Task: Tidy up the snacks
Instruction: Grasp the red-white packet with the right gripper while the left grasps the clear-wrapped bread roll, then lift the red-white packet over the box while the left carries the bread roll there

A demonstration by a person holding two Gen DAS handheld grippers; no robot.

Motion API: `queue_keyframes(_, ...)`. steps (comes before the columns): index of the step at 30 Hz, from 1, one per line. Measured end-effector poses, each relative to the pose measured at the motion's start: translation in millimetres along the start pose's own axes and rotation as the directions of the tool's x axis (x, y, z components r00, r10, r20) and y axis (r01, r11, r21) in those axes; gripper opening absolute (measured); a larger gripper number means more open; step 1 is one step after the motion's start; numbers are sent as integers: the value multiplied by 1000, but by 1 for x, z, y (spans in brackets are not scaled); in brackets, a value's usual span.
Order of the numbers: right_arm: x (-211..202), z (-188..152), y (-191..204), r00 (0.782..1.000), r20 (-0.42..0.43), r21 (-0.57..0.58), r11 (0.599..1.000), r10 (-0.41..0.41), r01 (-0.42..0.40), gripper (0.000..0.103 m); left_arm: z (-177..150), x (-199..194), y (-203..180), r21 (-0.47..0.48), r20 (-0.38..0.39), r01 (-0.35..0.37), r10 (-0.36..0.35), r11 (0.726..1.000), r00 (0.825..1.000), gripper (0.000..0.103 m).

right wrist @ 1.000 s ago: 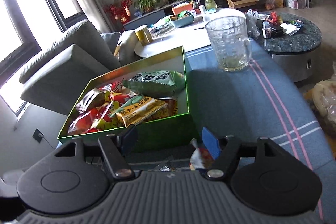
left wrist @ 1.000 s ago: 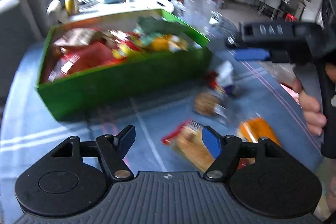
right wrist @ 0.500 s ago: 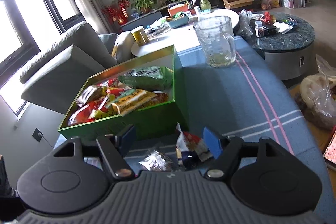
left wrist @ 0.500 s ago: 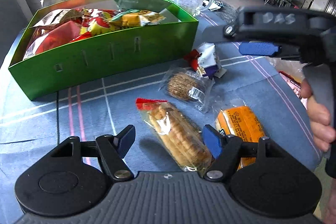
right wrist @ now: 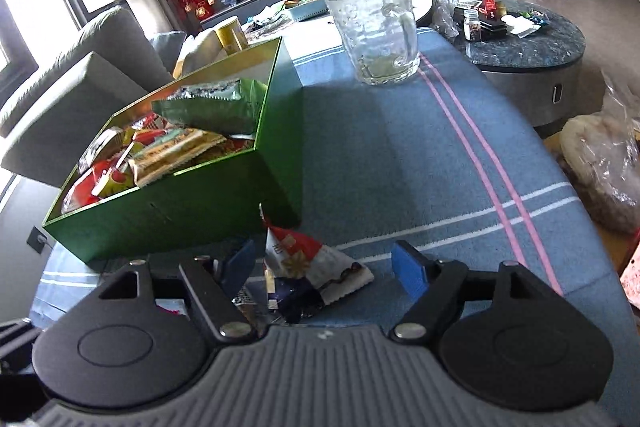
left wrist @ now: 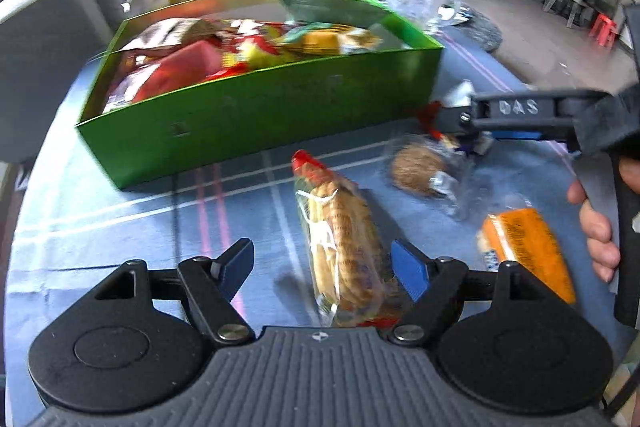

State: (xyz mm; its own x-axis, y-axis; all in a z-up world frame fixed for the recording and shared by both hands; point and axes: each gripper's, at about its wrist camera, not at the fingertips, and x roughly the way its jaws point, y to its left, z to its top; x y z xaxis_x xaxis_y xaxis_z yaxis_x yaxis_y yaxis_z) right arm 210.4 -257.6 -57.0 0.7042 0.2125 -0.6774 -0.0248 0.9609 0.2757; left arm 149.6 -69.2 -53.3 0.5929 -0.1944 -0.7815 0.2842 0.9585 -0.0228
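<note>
**Two pickups lining up: biscuit sleeve on the left, foil packet on the right**

Green box (left wrist: 256,115) sits ahead of both tongs, already well filled w/ packets, near wall facing the left tongs. Worktop (right wrist: 400,155) w/ blue striped cloth carries the loose snacks in front of it. Glass mug (right wrist: 376,35) stands far beyond the right tongs, no obstacle.

Left tongs (left wrist: 322,265): wide and opening further, nothing gripped. Biscuit sleeve (left wrist: 340,239) lies lengthwise btw the blue pads, nearer the right-hand pad, not pressed. Best, I'd judge: shift a touch so the sleeve is centred, drop until pads flank its middle, then close gently, since biscuits crush and clear wrap slips. Grip across the short width, not the crimped red end.

Right tongs (right wrist: 324,263): wide, holding nothing. Red-and-white foil packet (right wrist: 312,267) lies btw the pads, closer to the left-hand one, just short of the box's near wall. Probably lower more before closing; pinch the bulk, not the peak.

Round cookie pack (left wrist: 420,167) and orange packet (left wrist: 524,251) lie right of the left tongs, for later. Keep the two tongs apart when lifting over the wall.
</note>
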Motion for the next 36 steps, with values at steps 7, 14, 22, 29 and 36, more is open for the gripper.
queue_keyframes(7, 3, -4, 4, 1000, 17, -82, 996, -20, 21, 88, 4, -4, 1, 11, 13, -44, 43, 999, 999, 73)
queue_keyframes(14, 1, -8, 4, 999, 35, -108, 994, -18, 21, 88, 4, 0, 1, 0, -5, -40, 40, 999, 999, 73)
queue_keyframes(22, -7, -9, 7, 999, 43, -89, 996, 17, -13, 85, 3, 12, 8, -23, 16, -8, 8, 1000, 1000, 36)
queue_keyframes(29, -34, -2, 14, 994, 96, -79, 996, 58, -51, 80, 2, -18, 17, -58, 97, 14, -9, 998, 995, 36)
queue_keyframes(36, -56, 3, 32, 985, 141, -119, 990, 97, -81, 72, -4, -44, 25, -70, 157, 21, -10, 997, 988, 36)
